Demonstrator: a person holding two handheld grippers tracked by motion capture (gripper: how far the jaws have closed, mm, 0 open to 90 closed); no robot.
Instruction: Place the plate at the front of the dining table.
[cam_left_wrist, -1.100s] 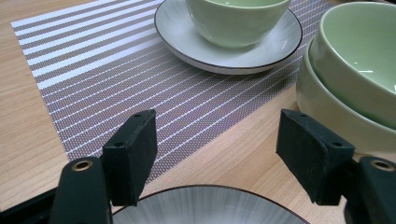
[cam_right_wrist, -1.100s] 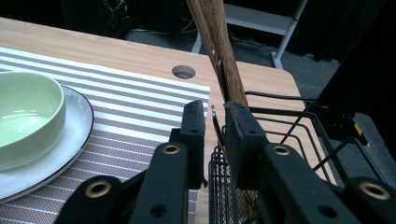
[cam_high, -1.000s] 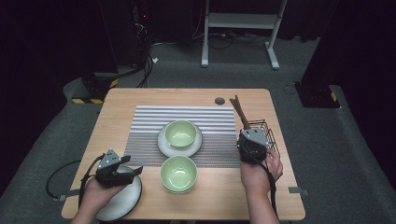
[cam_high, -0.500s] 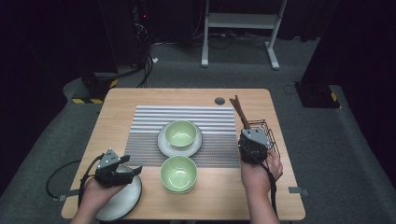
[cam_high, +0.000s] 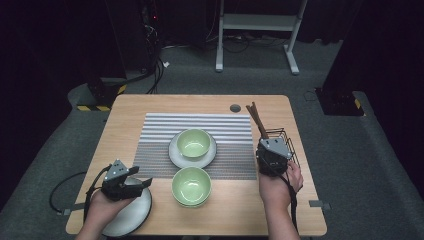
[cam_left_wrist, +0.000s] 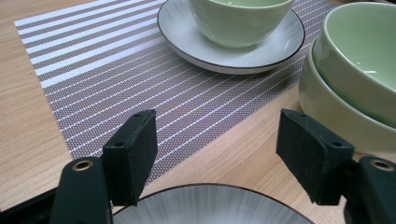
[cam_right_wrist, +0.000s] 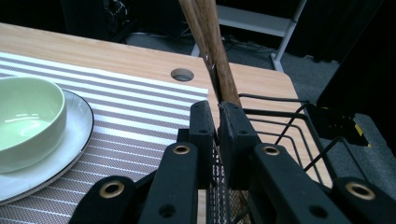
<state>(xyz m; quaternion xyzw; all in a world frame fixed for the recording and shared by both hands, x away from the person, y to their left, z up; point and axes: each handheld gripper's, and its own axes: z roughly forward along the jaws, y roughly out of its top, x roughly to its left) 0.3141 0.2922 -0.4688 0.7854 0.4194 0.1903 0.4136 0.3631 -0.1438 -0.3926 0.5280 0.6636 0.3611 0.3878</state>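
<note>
The right tongs have just been closing and now pinch the brown wooden chopsticks standing in a black wire basket at the counter's right edge. Lifting them straight up looks like the next move. The left tongs hang open over a glossy grey plate. Nearby, smooth green bowls sit by a striped woven mat.

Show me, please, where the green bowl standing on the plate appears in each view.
High view: green bowl just left of centre.
Left gripper view: top edge, right of centre.
Right gripper view: left edge, partly cut off.
Shared landmark: the striped placemat beneath it.
</note>
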